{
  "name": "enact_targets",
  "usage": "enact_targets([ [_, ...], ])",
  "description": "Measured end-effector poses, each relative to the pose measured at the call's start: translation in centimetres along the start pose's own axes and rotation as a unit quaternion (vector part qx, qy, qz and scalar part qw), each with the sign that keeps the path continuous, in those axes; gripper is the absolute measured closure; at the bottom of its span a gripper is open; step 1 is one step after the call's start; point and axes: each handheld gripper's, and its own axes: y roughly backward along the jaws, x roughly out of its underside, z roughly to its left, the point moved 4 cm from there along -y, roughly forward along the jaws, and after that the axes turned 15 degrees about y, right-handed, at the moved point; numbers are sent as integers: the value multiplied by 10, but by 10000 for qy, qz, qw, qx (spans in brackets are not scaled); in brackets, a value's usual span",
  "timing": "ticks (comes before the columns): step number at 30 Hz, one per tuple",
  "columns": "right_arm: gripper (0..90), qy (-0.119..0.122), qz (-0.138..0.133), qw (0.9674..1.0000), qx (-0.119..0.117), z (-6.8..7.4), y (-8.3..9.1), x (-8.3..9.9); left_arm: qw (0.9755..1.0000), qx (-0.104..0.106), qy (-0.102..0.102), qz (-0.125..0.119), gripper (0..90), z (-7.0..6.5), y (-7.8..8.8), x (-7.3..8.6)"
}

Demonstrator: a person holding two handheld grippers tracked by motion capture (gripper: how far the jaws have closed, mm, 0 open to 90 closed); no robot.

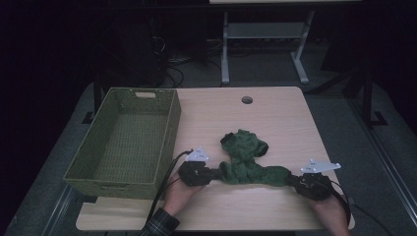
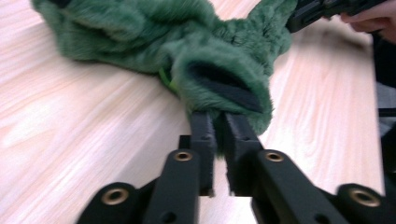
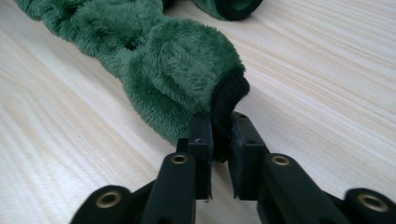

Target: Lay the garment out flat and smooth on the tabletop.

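Green fleece garment lies bunched on the table, right of the woven basket. Left hand-held gripper has its jaws nearly together on one dark-trimmed cuff; right hand-held gripper is likewise pinched on the other cuff (fabric sits between both pairs of pads). Step in hand, as I judge: spreading the sleeves apart. Next move calls for an even pull outward, both grips firm, before folding or binning.

Dim room: grey floor, a white-legged table frame behind (cables beside it).
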Motion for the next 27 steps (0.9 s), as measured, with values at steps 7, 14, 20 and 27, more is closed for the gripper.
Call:
enact_targets([
  [7, 657, 10, -246, 9986, 464, -8, 14, -3, 9987, -68, -201, -469, 752, -18, 27, -20],
  [14, 842, 54, -471, 9988, 149, -2, 9, -17, 9979, 295, -433, -374, 896, -40, 19, -25],
  [20, 898, 232, -356, 9991, -57, -2, -7, -27, 9987, 238, -435, 74, 896, -44, -7, -7],
  [27, 899, 320, 89, 9994, -111, -8, -27, -24, 9976, -217, -260, 598, 896, -17, -27, 14],
])
